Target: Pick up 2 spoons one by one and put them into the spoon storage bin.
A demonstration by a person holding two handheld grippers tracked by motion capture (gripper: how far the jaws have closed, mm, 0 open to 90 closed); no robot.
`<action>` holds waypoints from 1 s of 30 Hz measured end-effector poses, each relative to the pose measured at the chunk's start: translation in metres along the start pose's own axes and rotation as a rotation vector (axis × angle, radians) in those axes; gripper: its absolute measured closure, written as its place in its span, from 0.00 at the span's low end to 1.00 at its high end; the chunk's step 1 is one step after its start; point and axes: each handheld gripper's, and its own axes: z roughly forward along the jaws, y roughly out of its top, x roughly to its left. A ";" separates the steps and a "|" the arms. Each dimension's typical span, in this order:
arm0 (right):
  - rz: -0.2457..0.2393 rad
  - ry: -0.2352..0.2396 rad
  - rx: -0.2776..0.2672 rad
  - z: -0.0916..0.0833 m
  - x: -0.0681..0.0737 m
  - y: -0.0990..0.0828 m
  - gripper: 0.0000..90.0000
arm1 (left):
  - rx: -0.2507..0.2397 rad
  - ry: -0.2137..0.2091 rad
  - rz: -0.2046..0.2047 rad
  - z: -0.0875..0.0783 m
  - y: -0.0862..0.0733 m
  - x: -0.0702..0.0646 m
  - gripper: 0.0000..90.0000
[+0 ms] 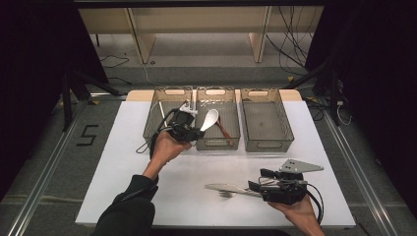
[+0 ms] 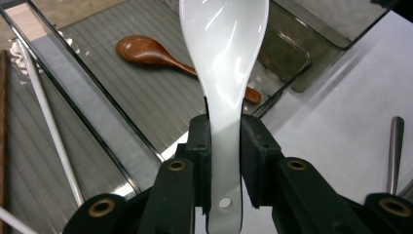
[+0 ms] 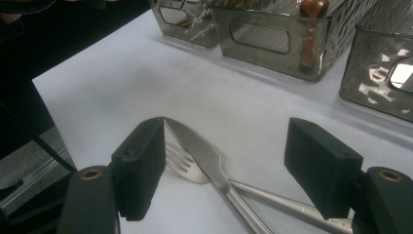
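My left gripper (image 1: 193,132) is shut on the handle of a white ceramic spoon (image 1: 209,119), whose bowl hangs over the middle bin (image 1: 218,143). In the left gripper view the white spoon (image 2: 223,73) stands clamped between both black pads, above a brown wooden spoon (image 2: 156,54) lying in that bin. My right gripper (image 1: 256,183) rests open near the table's front right. Its jaws stand wide apart over a steel knife (image 3: 204,155) and fork (image 3: 182,163) that lie crossed on the white table; the knife (image 1: 222,187) and fork (image 1: 227,194) point left.
Three clear plastic bins stand in a row at the table's far side: the left bin (image 1: 153,129) holds white chopsticks (image 2: 48,122), the right bin (image 1: 268,145) looks bare. A metal rod (image 2: 393,153) lies beside the left gripper. White tabletop (image 1: 196,167) spreads between the hands.
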 end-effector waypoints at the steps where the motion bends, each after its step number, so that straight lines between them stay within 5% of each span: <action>1: 0.000 0.000 0.000 0.000 0.000 0.000 0.36 | 0.001 0.001 -0.003 0.001 0.002 0.001 0.84; 16: 0.004 0.006 0.004 0.001 -0.001 -0.001 0.36 | 0.005 0.027 -0.024 0.023 0.028 0.008 0.84; 30: 0.001 0.009 0.004 0.002 -0.001 0.000 0.36 | 0.022 0.063 -0.040 0.040 0.029 0.011 0.83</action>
